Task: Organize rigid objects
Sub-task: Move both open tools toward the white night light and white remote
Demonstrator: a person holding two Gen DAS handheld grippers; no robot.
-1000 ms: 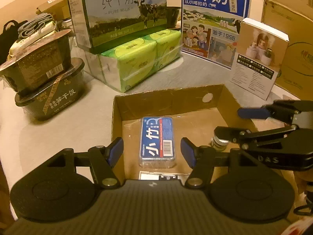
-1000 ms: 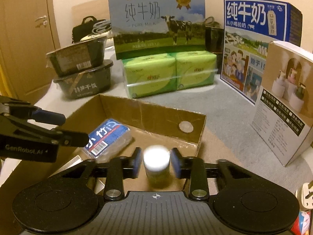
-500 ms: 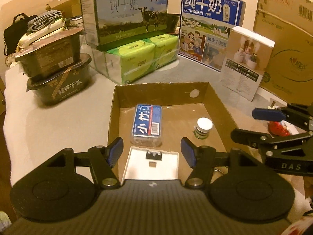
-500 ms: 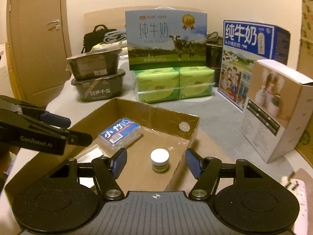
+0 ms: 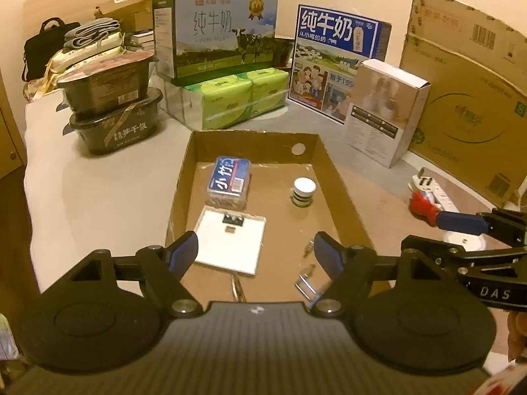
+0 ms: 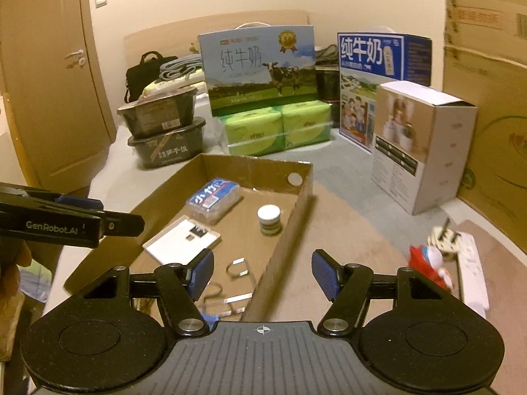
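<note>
A shallow cardboard tray (image 5: pixel 184 177) (image 6: pixel 296 210) lies on the bed. In it are a blue-labelled plastic box (image 5: pixel 229 181) (image 6: pixel 214 197), a small white-capped jar (image 5: pixel 303 192) (image 6: pixel 269 220), a flat white card holder (image 5: pixel 230 243) (image 6: pixel 182 242) and metal clips (image 5: pixel 306 283) (image 6: pixel 238 268). My left gripper (image 5: pixel 255 253) is open and empty above the tray's near end. My right gripper (image 6: pixel 262 273) is open and empty over the tray's right wall. A red and white toy (image 6: pixel 428 260) (image 5: pixel 423 205) lies right of the tray.
Two milk cartons (image 5: pixel 224 39) (image 5: pixel 336 56), green tissue packs (image 5: pixel 237 98), stacked black food bowls (image 5: pixel 112 112), a white product box (image 5: pixel 385 112) and a large cardboard box (image 5: pixel 461 98) ring the tray. A white power strip (image 6: pixel 471 270) lies at right. A door (image 6: pixel 49 82) stands at left.
My right gripper opened and let go of the white-capped jar, which now stands in the tray. Both grippers pulled back and up from the tray.
</note>
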